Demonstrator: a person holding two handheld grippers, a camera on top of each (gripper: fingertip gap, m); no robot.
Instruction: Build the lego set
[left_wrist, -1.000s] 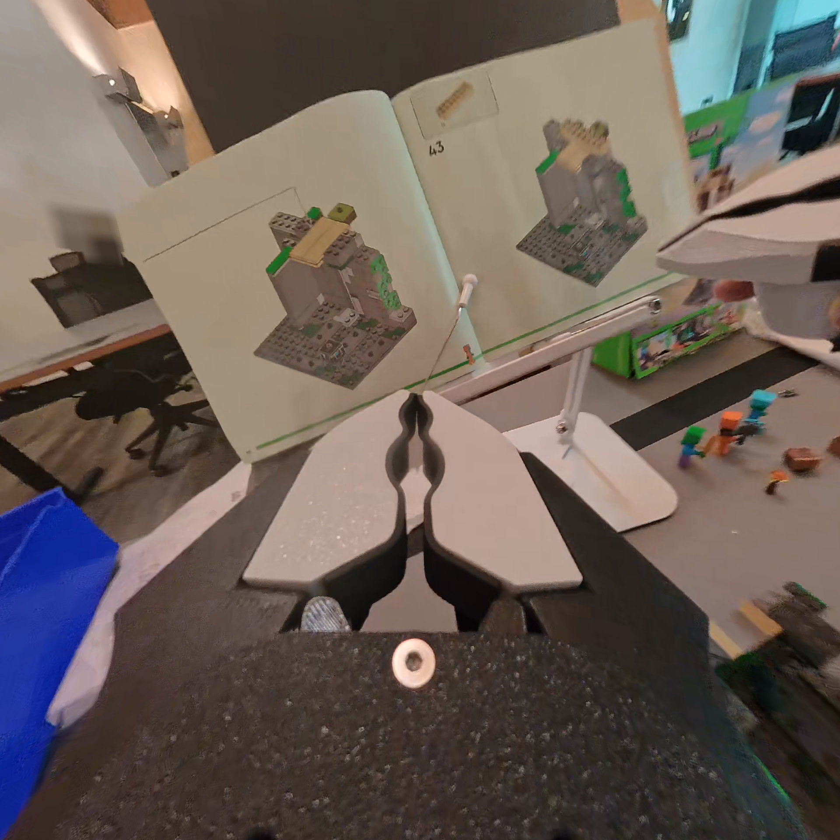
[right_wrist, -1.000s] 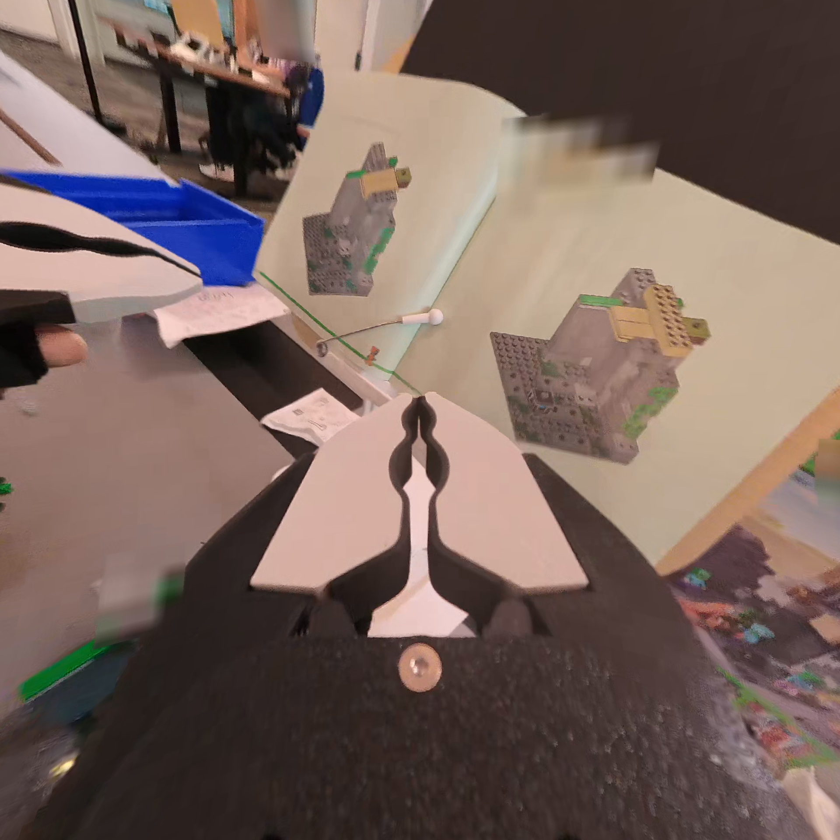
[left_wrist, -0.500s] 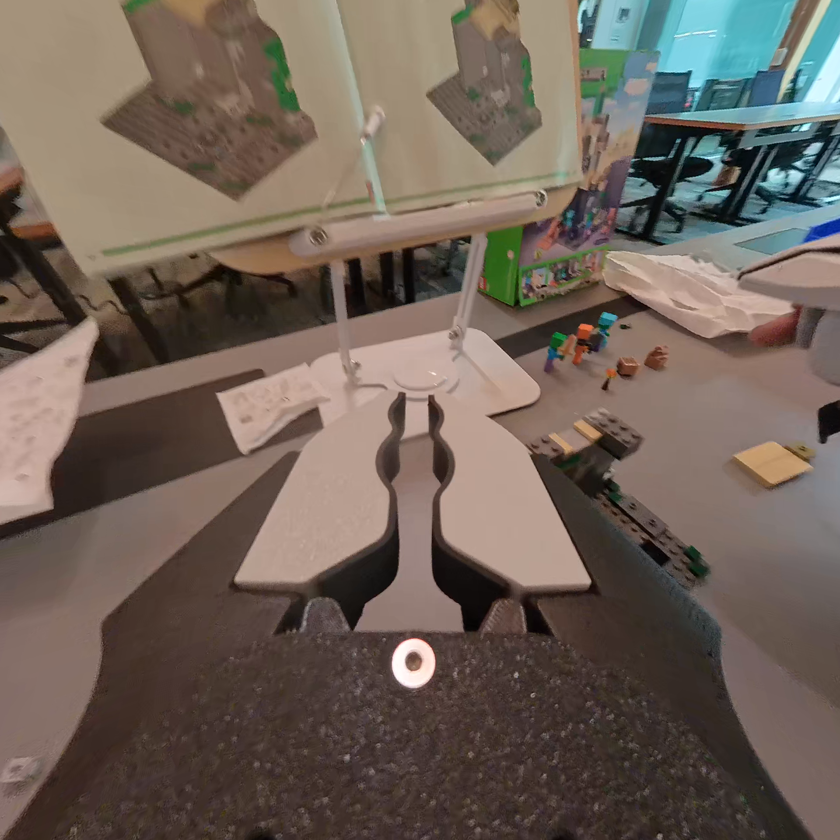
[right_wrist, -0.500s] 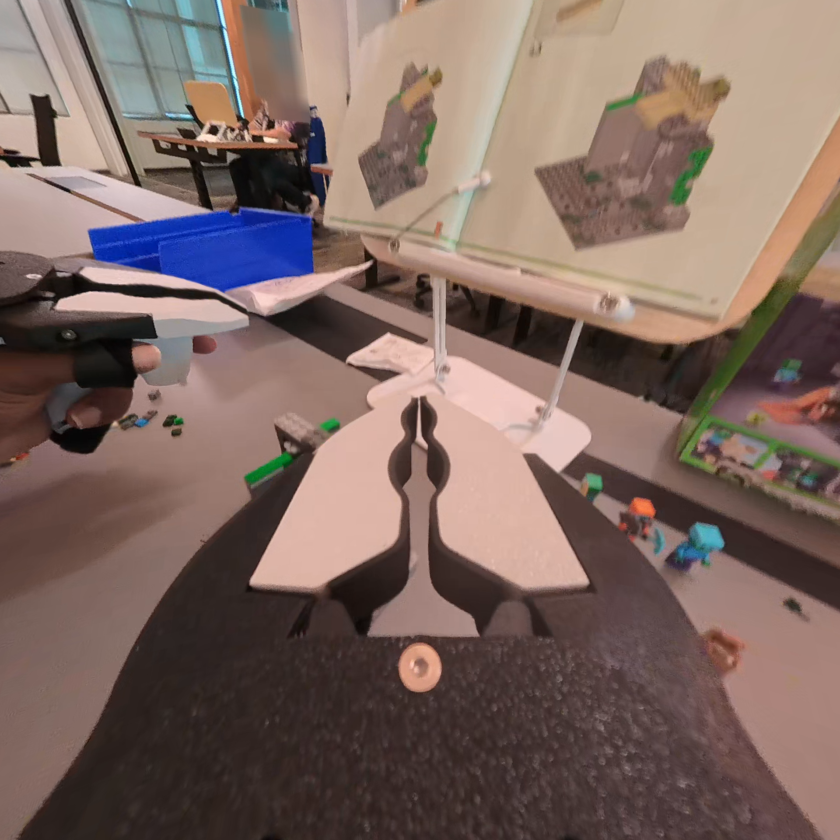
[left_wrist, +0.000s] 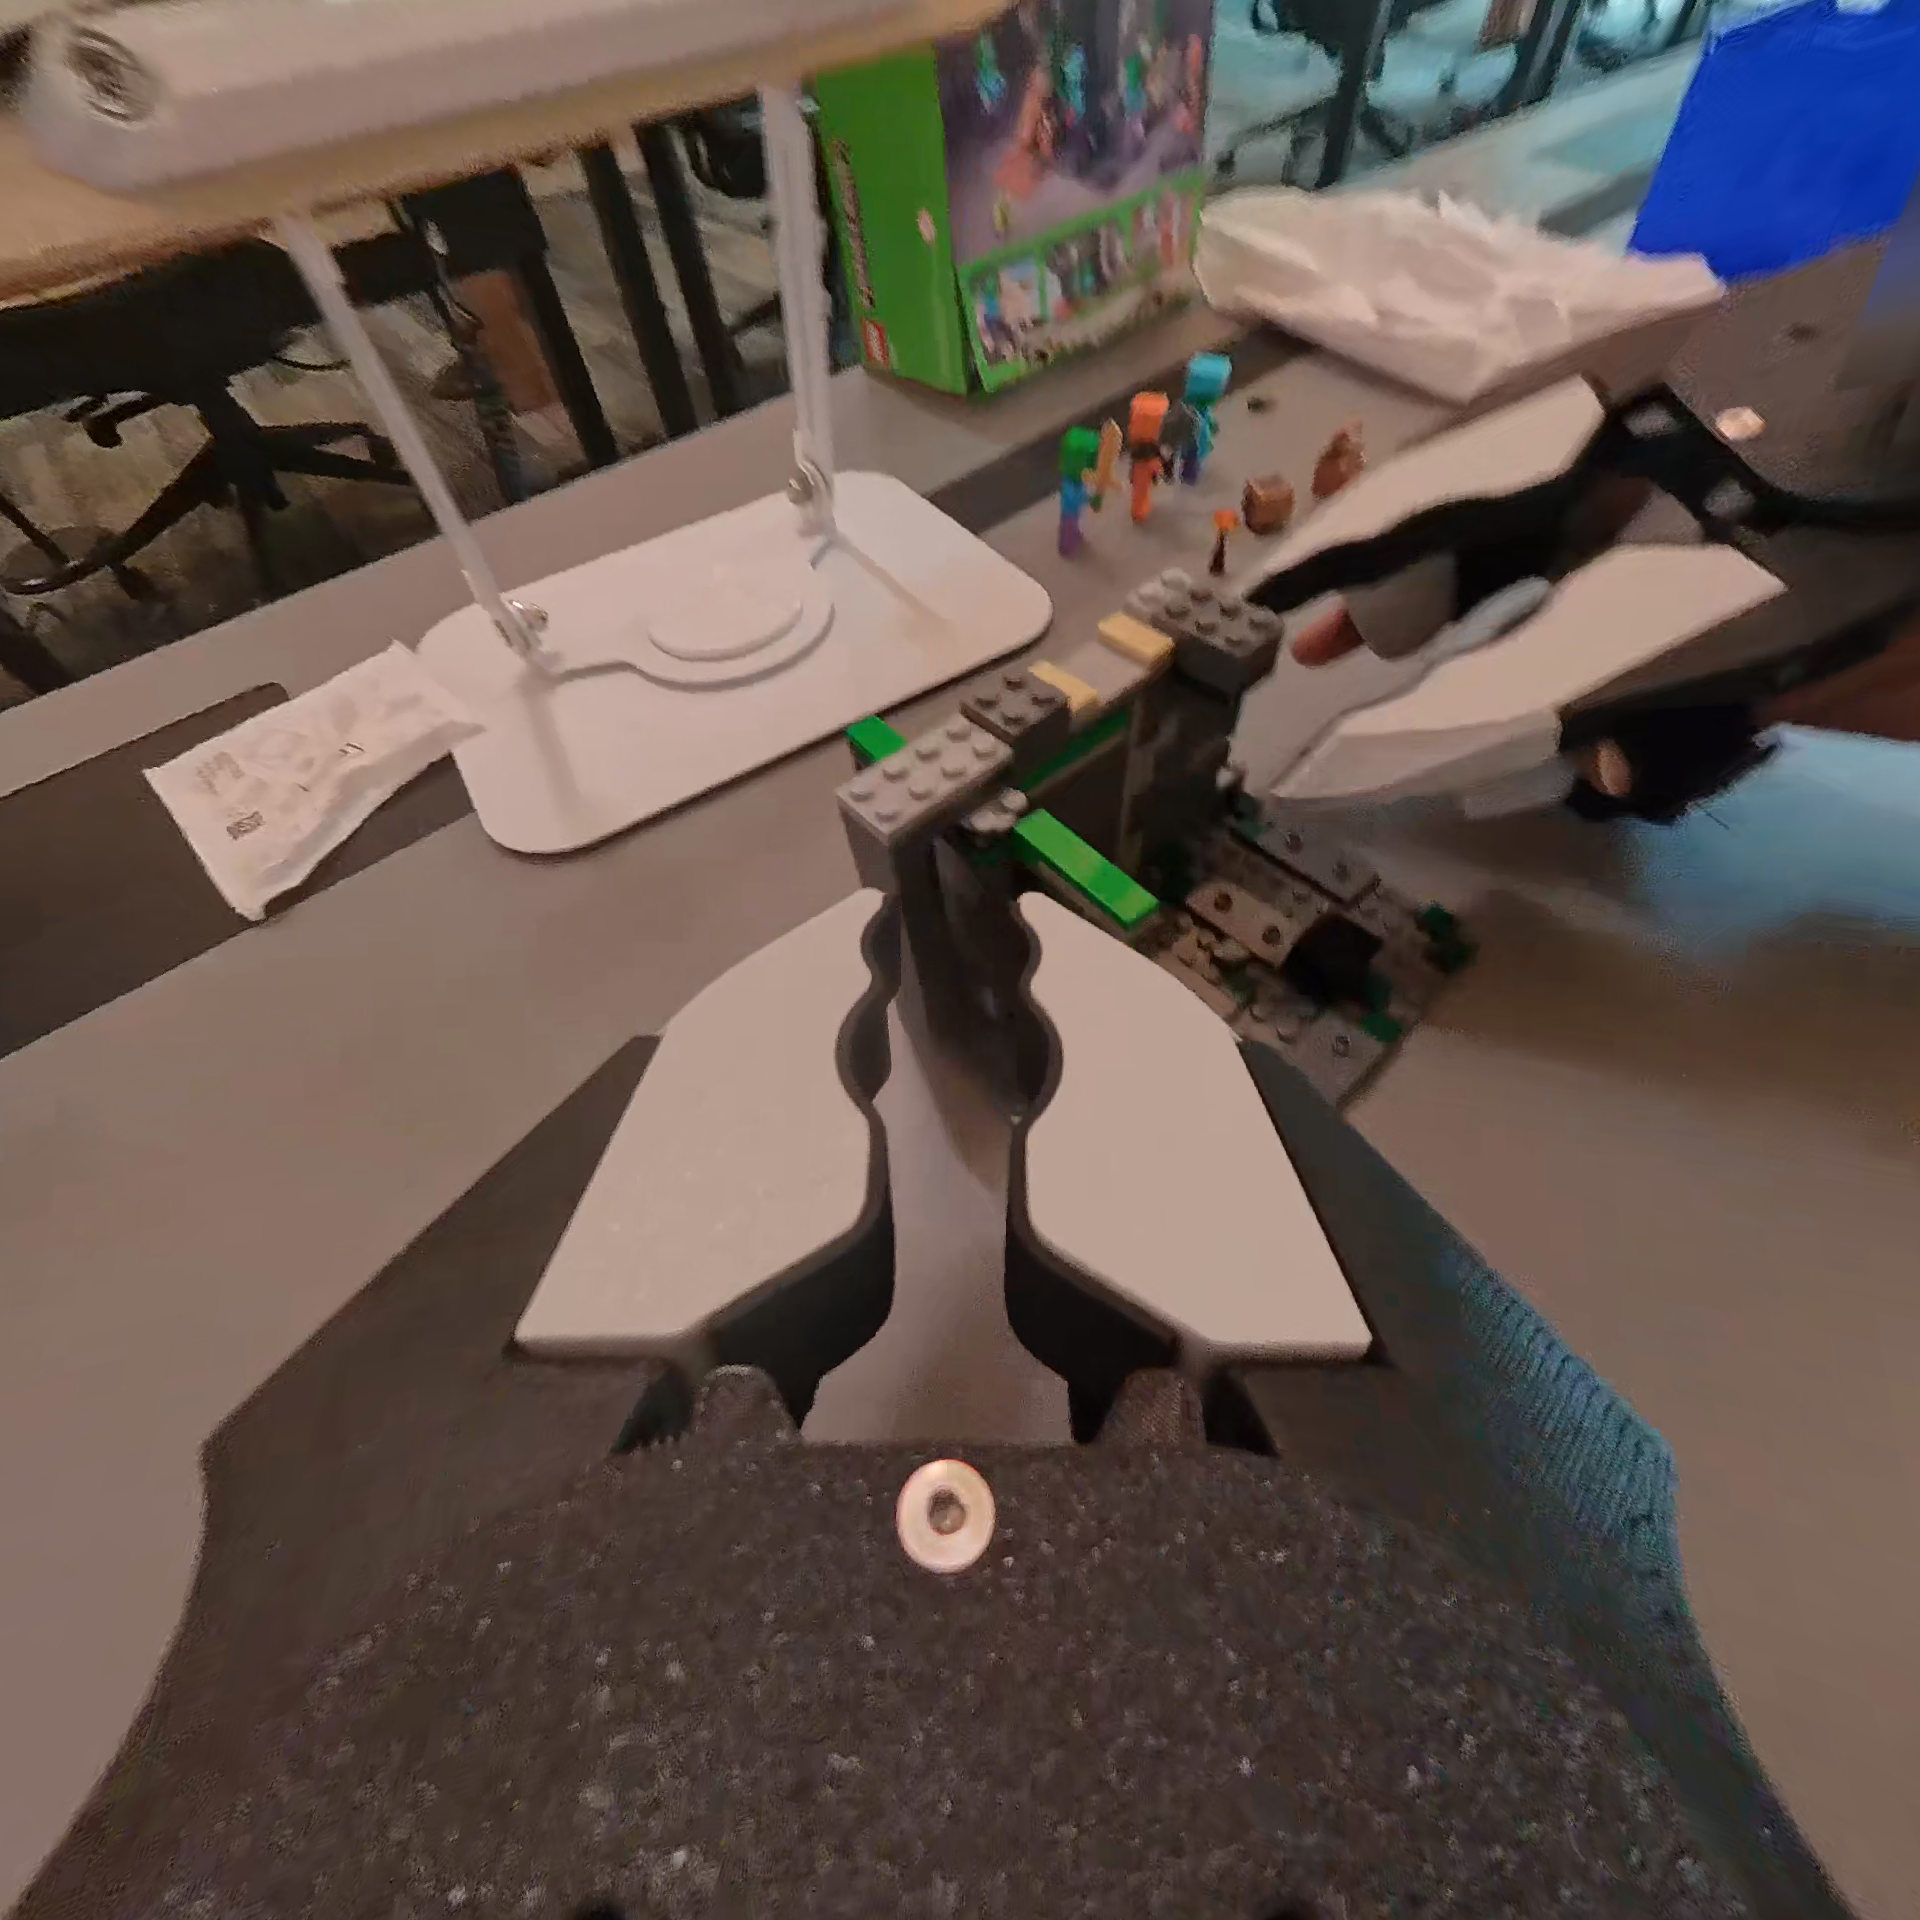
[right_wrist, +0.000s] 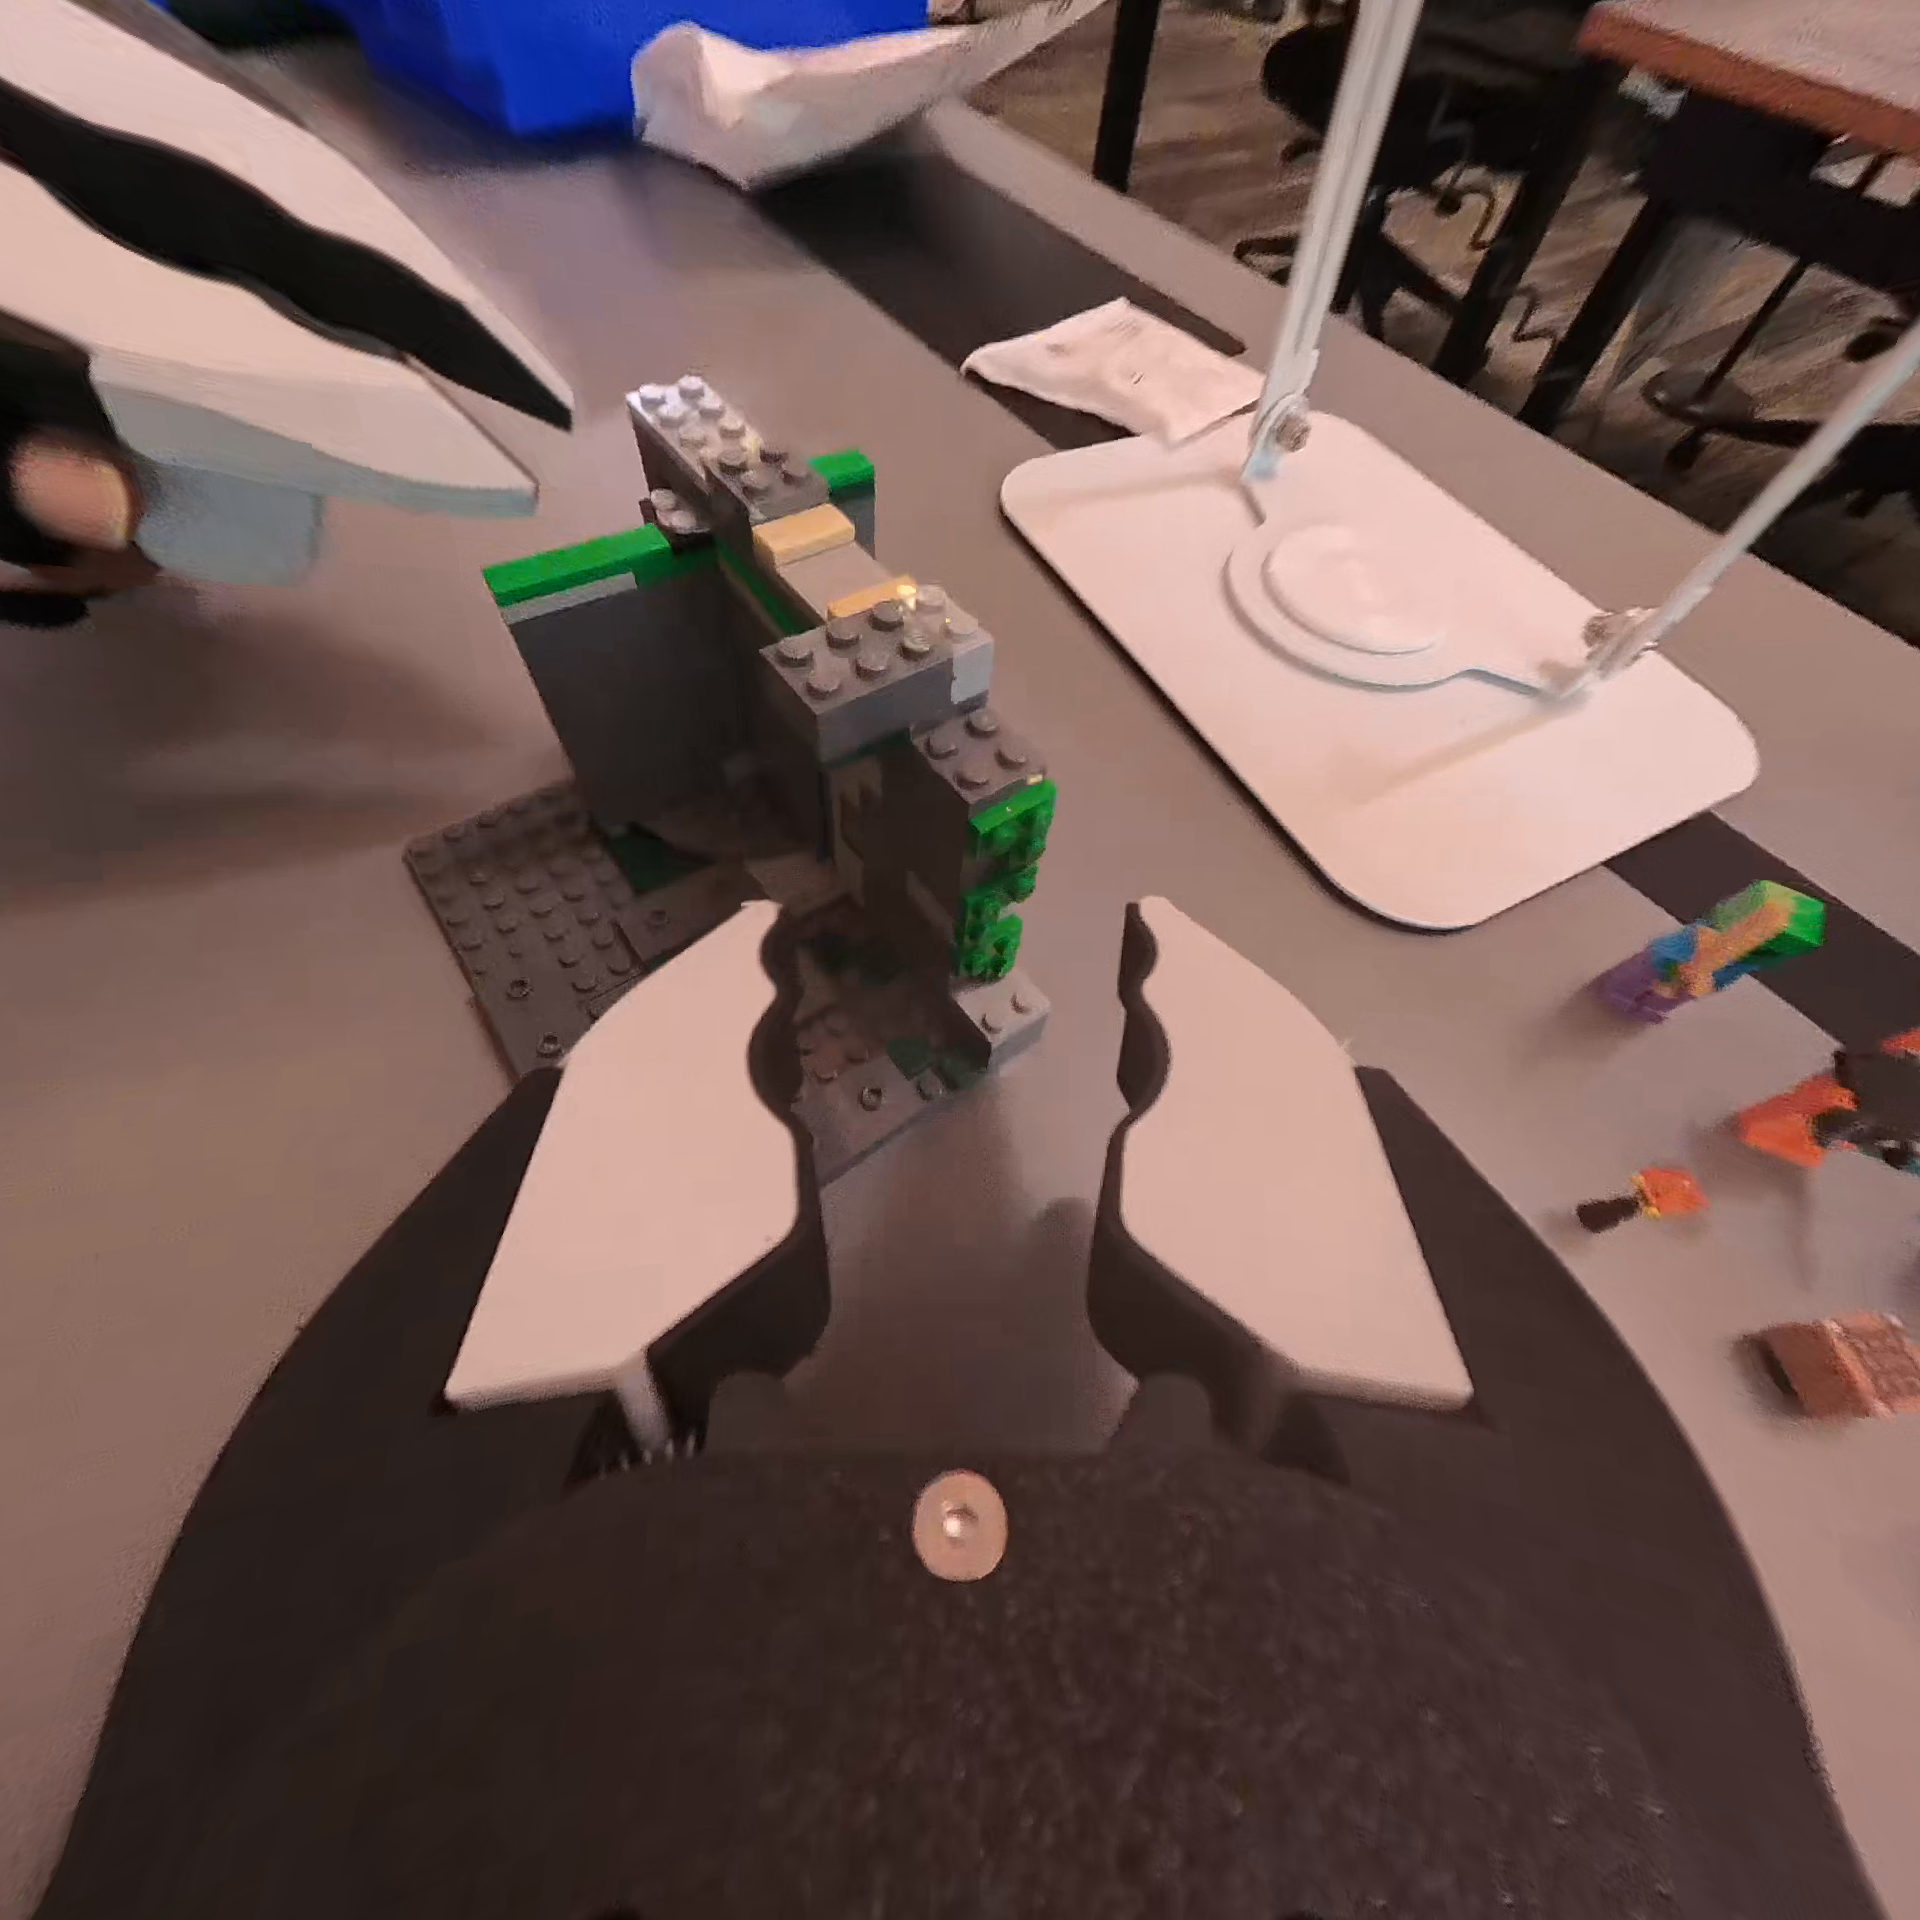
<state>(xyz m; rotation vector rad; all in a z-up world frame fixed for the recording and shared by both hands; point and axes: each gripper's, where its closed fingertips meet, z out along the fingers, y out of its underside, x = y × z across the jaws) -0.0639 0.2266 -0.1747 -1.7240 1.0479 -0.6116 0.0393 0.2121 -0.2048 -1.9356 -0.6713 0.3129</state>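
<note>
The grey and green lego build (left_wrist: 925, 769) stands on its dark baseplate (right_wrist: 509, 914) on the grey table. My left gripper (left_wrist: 953, 914) is slightly open, with the build's near grey wall showing between its tips. From the right wrist view the left gripper (right_wrist: 535, 457) hovers just left of the build's top, apart from it. My right gripper (right_wrist: 951, 914) is wide open and empty, with the build's (right_wrist: 665, 675) lower green-studded corner between its fingers. In the left wrist view the right gripper (left_wrist: 1268, 691) straddles the tall right side of the build.
The white book stand base (left_wrist: 748, 665) sits behind the build. Minifigures (left_wrist: 1138, 457) and a brown block (right_wrist: 1839, 1361) lie to the right. A green lego box (left_wrist: 1039, 187), white bags (left_wrist: 1434, 281), a blue bin (left_wrist: 1787, 135) and a paper slip (left_wrist: 301, 748) are farther off. My right gripper is the nearer one to the brown block (right_wrist: 1839, 1361): about 15 cm, against 30 cm. Seen from the left wrist view (left_wrist: 1275, 492) as well.
Both grippers tilted down from the instruction book and closed in on the build. The right jaws went from shut to wide open. The left jaws opened a little.
</note>
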